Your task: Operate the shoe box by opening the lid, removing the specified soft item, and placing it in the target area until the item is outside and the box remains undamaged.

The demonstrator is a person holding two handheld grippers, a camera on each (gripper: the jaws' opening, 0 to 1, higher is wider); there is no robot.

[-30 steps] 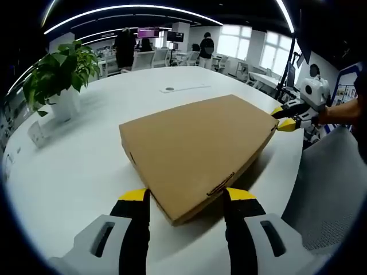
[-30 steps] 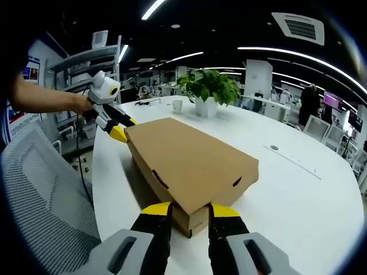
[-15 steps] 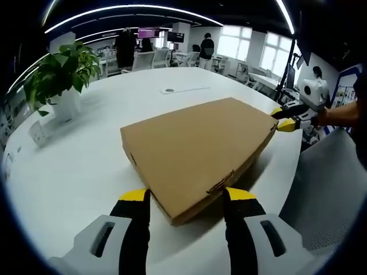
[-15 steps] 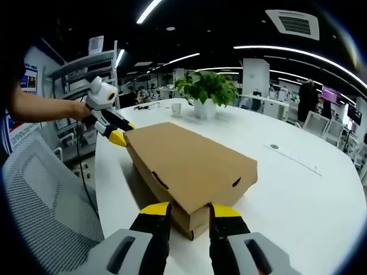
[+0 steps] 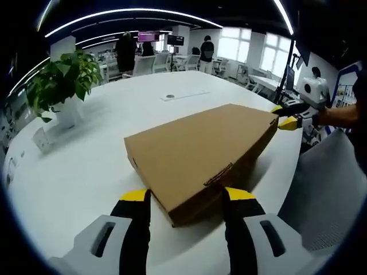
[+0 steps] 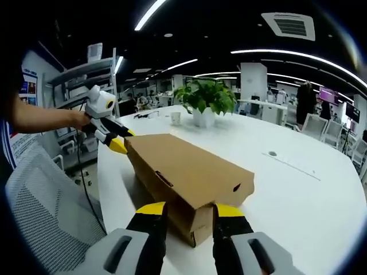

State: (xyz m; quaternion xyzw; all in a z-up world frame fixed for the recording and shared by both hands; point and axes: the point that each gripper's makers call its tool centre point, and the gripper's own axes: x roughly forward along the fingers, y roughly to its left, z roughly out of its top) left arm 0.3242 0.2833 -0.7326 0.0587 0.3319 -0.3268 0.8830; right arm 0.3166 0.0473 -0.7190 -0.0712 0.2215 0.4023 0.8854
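Note:
A brown cardboard shoe box (image 5: 200, 152) lies on the white table (image 5: 86, 166) with its lid down. My left gripper (image 5: 187, 197) has the box's near corner wedged between its jaws, which press on both sides of it. In the right gripper view the same box (image 6: 183, 169) runs away from me. My right gripper (image 6: 191, 211) clasps its near end the same way. The right gripper (image 5: 285, 116) also appears at the box's far corner in the left gripper view, and the left gripper (image 6: 117, 139) at the far corner in the right gripper view. The box's contents are hidden.
A potted plant (image 5: 60, 86) in a white pot stands on the table beyond the box, also seen as the plant (image 6: 205, 100). A grey mesh chair (image 6: 46, 212) sits by the table edge. A person's forearm (image 6: 40, 117) holds the left gripper. People stand far back.
The box's top sits a little higher and more level in both views, and more of its side walls shows. Both grippers stay at their corners.

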